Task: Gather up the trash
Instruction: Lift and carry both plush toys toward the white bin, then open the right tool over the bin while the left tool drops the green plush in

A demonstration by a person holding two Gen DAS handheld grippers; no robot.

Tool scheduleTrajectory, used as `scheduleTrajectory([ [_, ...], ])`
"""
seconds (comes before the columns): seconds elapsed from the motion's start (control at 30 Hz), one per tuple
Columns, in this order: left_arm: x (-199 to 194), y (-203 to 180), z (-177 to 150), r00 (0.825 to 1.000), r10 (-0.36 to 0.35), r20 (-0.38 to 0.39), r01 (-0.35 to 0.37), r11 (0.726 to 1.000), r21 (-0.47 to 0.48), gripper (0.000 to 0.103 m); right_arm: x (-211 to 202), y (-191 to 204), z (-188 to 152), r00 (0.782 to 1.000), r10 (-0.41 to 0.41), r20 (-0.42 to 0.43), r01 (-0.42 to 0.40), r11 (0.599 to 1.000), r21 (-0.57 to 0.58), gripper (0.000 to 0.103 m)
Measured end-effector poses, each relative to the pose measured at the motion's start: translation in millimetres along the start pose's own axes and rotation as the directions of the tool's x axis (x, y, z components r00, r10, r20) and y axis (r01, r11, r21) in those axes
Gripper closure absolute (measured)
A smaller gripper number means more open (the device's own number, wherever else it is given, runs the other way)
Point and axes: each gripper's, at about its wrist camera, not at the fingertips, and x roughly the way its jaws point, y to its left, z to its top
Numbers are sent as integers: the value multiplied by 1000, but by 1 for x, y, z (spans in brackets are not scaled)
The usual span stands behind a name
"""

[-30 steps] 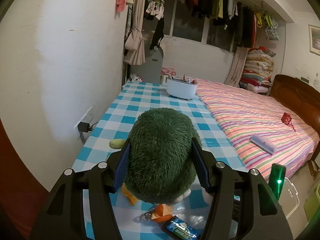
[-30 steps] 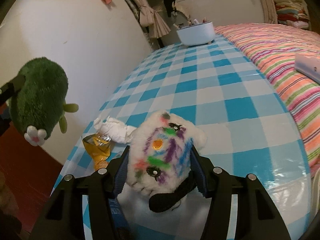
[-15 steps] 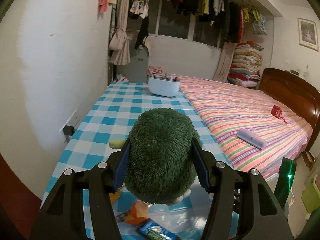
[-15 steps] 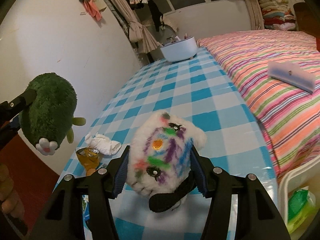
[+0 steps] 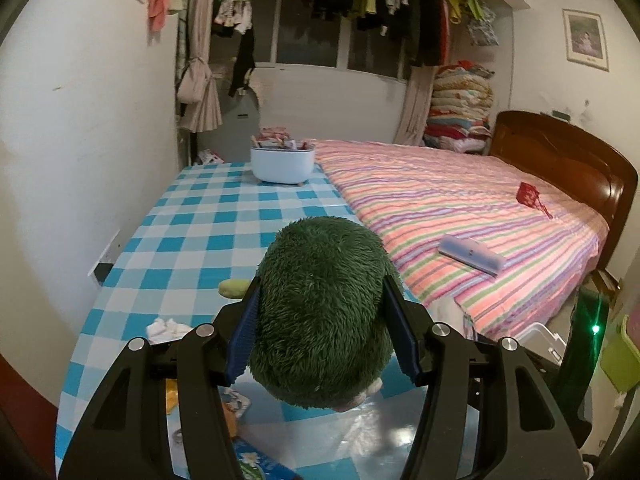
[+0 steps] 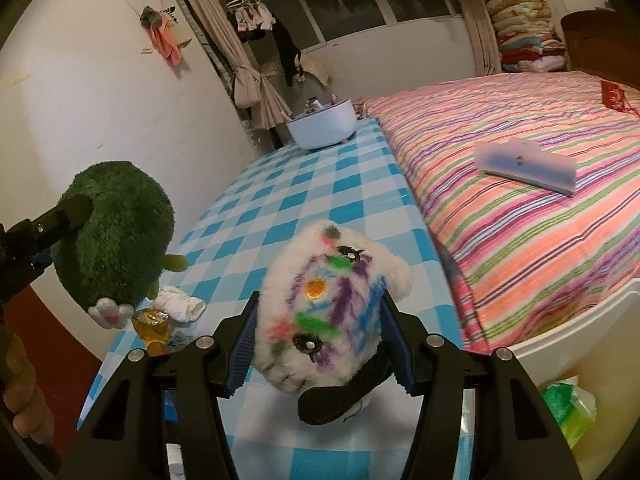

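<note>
Oddly, both grippers were clamped on soft toys: the left gripper on a green plush, the right gripper on a white plush. The trash lay at lower left on the checked table; freeing one gripper first seemed wise.

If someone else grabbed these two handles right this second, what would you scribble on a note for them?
Left gripper: shut on the green plush toy, held above the checkered table.
Right gripper: shut on the white plush toy, also lifted.
Trash at the table's near left end: a crumpled white tissue, an orange-yellow wrapper, a blue packet.
A white bin with a green bag stands beside the bed.
Done: no trash picked up, as far as the views show.
Left: free the grippers, then collect all three pieces.
</note>
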Motion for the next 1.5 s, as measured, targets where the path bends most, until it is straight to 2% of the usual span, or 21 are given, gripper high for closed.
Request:
scheduleTrajectory([
  [0.57,0,-67,-11,993,-120,-22,122,987,103,46,-51,-45,2,986,-131,101,130,991,20,49],
  [1.07,0,-124,-23,975,-214,-63,222,959,178,46,-105,-99,-16,943,-285,170,264,955,137,48],
  [1.2,2,-138,-28,970,-230,-75,240,950,199,46,-113,-110,-23,935,-314,167,287,943,166,46],
  [1.37,4,-153,-32,965,-245,-92,259,940,222,46,-117,-124,-28,937,-316,149,282,935,214,41],
  [1.43,4,-158,-34,963,-250,-98,266,936,230,46,-122,-128,-28,935,-315,163,274,933,235,40],
  [1.5,5,-163,-35,962,-254,-103,272,933,235,46,-128,-131,-28,930,-319,184,268,930,252,34],
])
